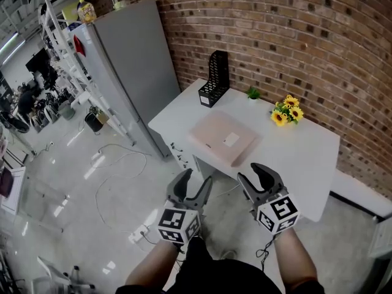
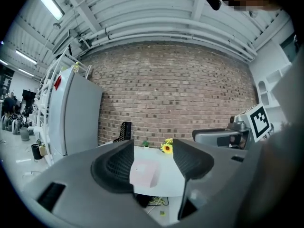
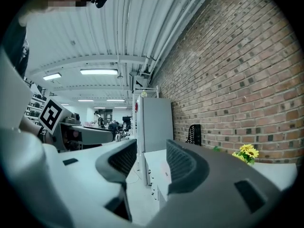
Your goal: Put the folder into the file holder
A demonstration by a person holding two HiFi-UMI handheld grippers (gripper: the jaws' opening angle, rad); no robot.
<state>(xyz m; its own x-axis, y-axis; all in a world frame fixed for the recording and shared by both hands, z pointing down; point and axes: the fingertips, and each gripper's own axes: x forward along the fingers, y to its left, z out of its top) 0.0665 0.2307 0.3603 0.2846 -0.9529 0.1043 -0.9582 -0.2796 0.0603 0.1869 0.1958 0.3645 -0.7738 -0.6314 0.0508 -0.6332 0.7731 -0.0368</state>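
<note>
A pale pink folder [image 1: 222,138] lies flat on the white table [image 1: 306,158], near its front edge. The black mesh file holder [image 1: 214,78] stands upright at the table's far left corner, against the brick wall. My left gripper [image 1: 197,179] and right gripper [image 1: 254,175] hang side by side over the floor, short of the table's near edge. Both are open and empty. In the left gripper view, the folder [image 2: 145,172] shows in the gap of the left gripper [image 2: 153,160], well beyond it, with the file holder [image 2: 125,131] further back. The right gripper [image 3: 151,160] looks along the table towards the file holder [image 3: 194,134].
A tall grey fridge [image 1: 131,66] stands just left of the table. A bunch of sunflowers [image 1: 286,111] and a small green plant [image 1: 253,93] sit at the table's back edge by the brick wall. Cables [image 1: 116,170] lie on the floor to the left.
</note>
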